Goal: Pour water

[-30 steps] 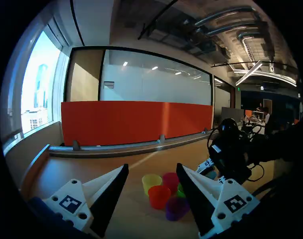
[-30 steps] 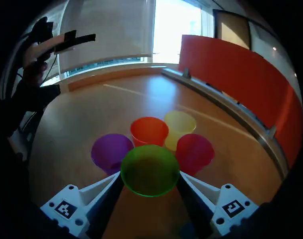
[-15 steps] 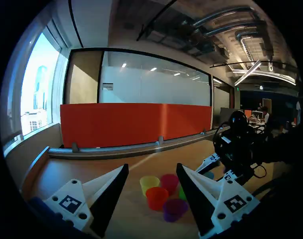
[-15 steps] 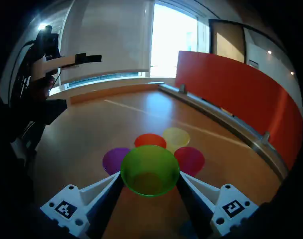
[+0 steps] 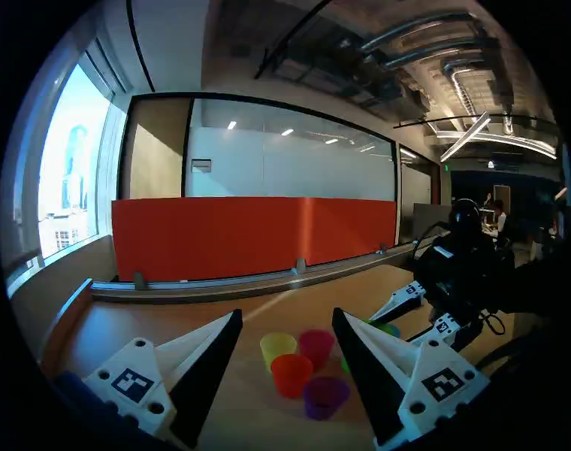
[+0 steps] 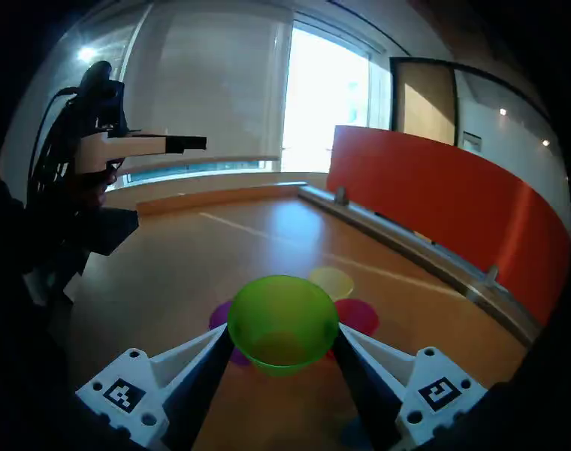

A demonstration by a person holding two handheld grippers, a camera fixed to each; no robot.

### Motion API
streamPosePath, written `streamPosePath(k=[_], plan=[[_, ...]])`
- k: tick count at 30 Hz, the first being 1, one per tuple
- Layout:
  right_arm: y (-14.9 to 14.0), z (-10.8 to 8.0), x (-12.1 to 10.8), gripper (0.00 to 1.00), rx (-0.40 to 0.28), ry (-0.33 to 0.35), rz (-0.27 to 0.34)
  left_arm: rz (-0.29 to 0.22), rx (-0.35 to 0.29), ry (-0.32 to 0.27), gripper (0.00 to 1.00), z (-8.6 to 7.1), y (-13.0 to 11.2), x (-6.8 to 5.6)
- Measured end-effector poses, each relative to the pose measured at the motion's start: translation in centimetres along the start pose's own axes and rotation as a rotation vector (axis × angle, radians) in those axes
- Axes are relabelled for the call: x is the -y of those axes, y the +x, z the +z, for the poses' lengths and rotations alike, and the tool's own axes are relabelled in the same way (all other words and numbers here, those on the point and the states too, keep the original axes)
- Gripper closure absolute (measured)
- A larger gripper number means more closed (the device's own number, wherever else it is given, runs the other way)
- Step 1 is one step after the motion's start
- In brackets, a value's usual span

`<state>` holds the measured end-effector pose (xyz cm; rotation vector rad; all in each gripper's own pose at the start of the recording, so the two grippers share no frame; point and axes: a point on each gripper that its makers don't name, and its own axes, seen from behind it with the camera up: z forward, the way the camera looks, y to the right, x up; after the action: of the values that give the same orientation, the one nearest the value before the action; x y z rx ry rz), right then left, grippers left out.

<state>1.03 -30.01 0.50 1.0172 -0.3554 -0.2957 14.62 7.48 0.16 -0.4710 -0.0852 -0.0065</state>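
Carrying green cup [image 6: 283, 319], pinched by right gripper [image 6: 283, 332], above cup cluster [image 5: 291, 373] ahead; left gripper [image 5: 287, 314] spread, empty. Next, likely: a steady tilt.

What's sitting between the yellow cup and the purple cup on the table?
The orange cup sits between the yellow cup and the purple cup. You can see that in the left gripper view.

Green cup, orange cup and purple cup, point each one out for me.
green cup [image 6: 282, 323]: right gripper view, on its inner wall.
orange cup [image 5: 291, 378]: left gripper view, on its front wall.
purple cup [image 5: 323, 401]: left gripper view, on its front wall.
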Motion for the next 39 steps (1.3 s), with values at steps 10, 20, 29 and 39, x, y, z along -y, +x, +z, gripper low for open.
streamPosePath(k=[10, 20, 29, 39], plan=[[1.3, -1.3, -0.2, 0.10, -0.057, -0.015, 0.006, -0.002, -0.003, -0.002, 0.12, -0.2, 0.0, -0.2], [2.7, -2.7, 0.3, 0.10, -0.114, -0.017, 0.003, -0.002, -0.006, -0.003, 0.12, -0.3, 0.0, -0.4], [3.6, -3.9, 0.6, 0.09, -0.169, -0.026, 0.009, 0.004, -0.003, -0.005, 0.12, -0.5, -0.1, -0.8], [5.3, -5.1, 1.0, 0.09, -0.242, -0.033, -0.007, 0.005, -0.008, -0.009, 0.12, -0.6, 0.2, -1.1]])
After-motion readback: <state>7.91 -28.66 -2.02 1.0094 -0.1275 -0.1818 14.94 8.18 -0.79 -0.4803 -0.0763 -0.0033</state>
